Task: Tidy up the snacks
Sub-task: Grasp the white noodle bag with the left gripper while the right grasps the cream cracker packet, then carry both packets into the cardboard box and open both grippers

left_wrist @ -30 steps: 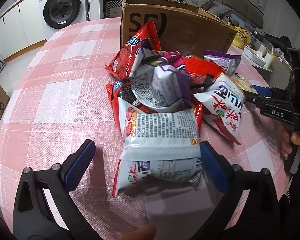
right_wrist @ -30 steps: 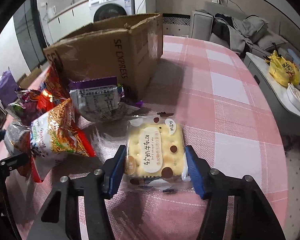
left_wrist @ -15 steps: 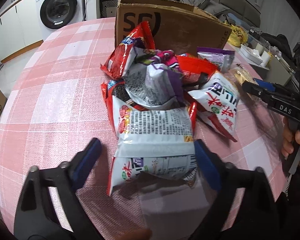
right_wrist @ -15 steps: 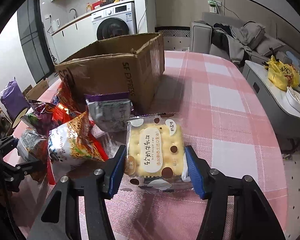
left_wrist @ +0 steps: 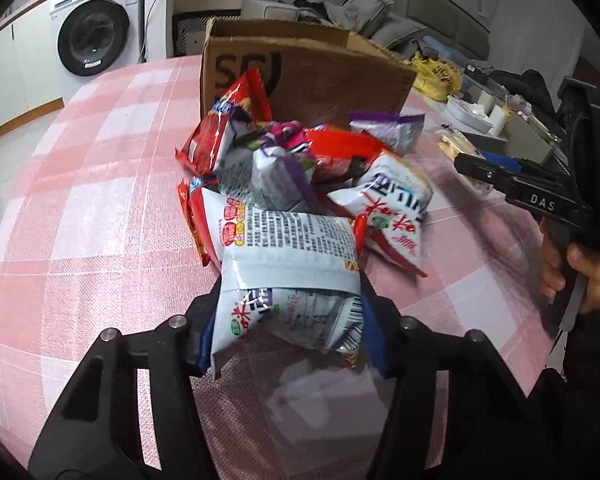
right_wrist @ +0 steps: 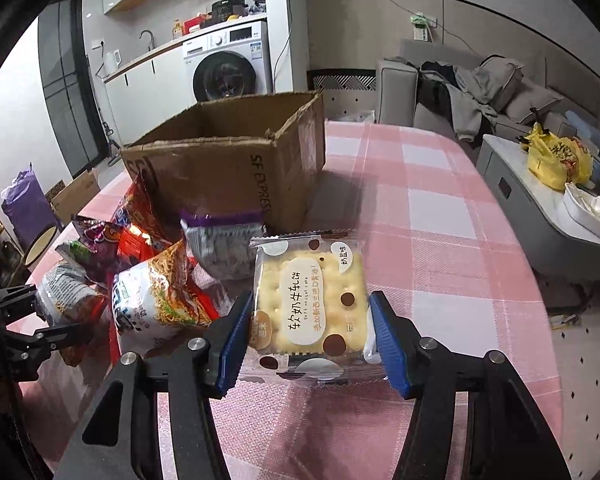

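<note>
The left tool (left_wrist: 288, 320) is closing its jaws on a white noodle bag (left_wrist: 288, 264) low in frame, at the near edge of the snack pile (left_wrist: 300, 168). The right tool (right_wrist: 310, 336) grips a cracker packet (right_wrist: 310, 300), raised off the pink surface (right_wrist: 440, 208), likely bound for the open box (right_wrist: 236, 160) above.

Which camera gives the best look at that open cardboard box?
The right wrist view: the cardboard box shows its open top, inside walls and printed side. The left wrist view shows only one outer face behind the snack pile, with the opening hidden.
</note>
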The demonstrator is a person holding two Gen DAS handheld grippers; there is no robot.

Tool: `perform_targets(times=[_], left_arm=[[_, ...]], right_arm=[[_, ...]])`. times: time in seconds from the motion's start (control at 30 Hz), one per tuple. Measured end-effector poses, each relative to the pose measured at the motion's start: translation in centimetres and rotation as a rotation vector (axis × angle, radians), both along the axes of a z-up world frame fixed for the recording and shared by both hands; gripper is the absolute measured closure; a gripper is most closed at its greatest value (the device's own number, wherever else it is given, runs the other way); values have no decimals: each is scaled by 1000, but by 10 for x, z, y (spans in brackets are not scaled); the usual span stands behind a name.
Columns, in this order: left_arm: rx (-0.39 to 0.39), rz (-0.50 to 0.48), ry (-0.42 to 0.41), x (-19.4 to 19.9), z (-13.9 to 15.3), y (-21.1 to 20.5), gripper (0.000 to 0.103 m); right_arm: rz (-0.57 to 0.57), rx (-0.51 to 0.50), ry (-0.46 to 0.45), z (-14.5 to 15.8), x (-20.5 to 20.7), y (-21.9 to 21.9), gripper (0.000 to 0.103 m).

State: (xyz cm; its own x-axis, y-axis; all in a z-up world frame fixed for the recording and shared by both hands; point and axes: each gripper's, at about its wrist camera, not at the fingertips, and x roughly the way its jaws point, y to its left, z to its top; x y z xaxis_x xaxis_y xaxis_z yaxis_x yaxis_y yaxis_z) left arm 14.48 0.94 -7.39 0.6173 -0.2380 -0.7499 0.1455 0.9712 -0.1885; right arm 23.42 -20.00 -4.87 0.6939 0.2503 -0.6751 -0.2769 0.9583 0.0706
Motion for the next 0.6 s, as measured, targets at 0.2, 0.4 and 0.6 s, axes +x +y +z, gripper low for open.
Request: perform_targets(times=[0.2, 0.4, 0.6], left_arm=[[-10, 2, -42, -9, 14, 3, 49], [-14, 8, -96, -18, 36, 7, 49], [-15, 18, -153, -22, 60, 9, 49]], right_arm=[[3, 18, -48, 15, -11, -2, 45], [22, 38, -96, 31, -24, 0, 45], [48, 60, -129, 48, -31, 5, 45]])
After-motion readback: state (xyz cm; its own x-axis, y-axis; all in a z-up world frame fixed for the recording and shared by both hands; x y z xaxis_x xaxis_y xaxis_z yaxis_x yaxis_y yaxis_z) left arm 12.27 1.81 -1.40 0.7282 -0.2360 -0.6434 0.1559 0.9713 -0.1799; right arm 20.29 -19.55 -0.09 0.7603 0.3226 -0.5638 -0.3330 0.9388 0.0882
